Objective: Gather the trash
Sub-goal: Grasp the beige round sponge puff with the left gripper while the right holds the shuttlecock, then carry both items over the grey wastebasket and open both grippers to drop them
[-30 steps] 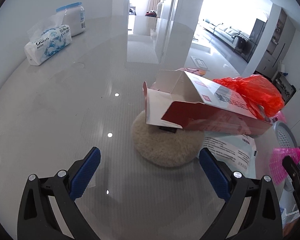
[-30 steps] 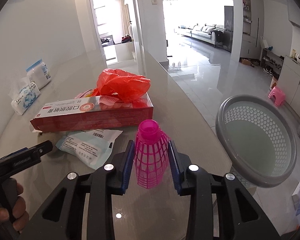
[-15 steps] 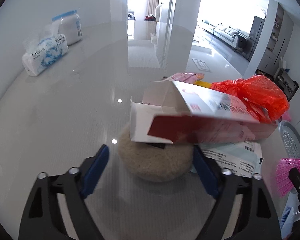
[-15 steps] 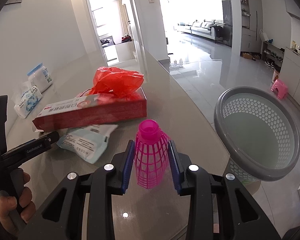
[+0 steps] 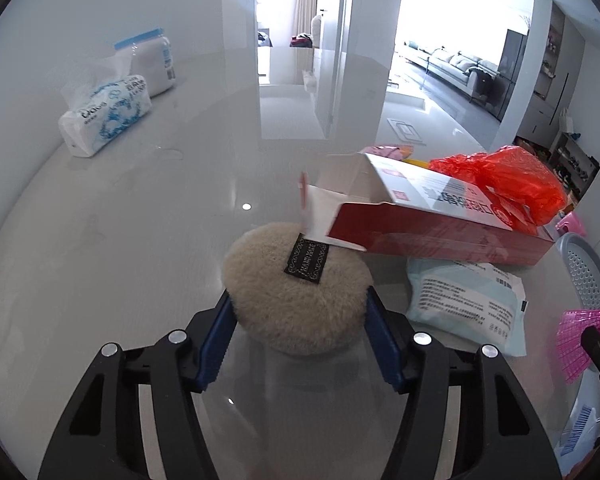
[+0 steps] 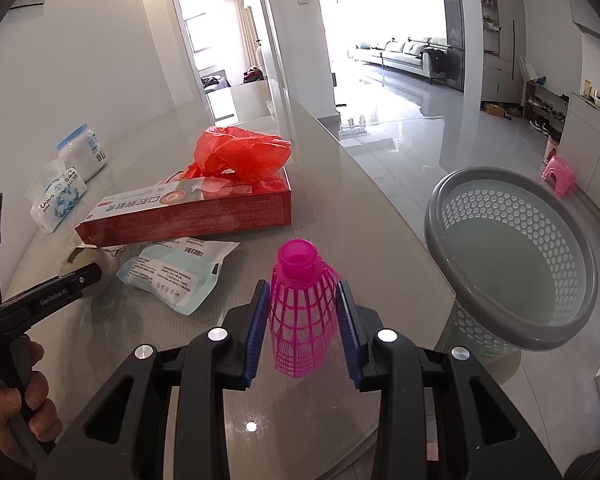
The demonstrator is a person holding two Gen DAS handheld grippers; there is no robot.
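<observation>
My left gripper has its blue pads closed against both sides of a round beige fluffy puff with a black label, on the glossy table. My right gripper is shut on a pink mesh shuttlecock-shaped piece, held above the table's right edge. A red and white carton lies open-ended just beyond the puff, its flap over the puff's far edge. A red plastic bag sits on the carton. A pale blue wipes packet lies right of the puff.
A grey perforated waste basket stands off the table's right edge, empty inside. A tissue pack and a white jar sit at the far left by the wall. A pink stool stands on the floor beyond.
My left gripper moved forward and closed from wide open onto the puff. The right gripper stayed shut on the pink piece and shifted a little nearer the basket.
</observation>
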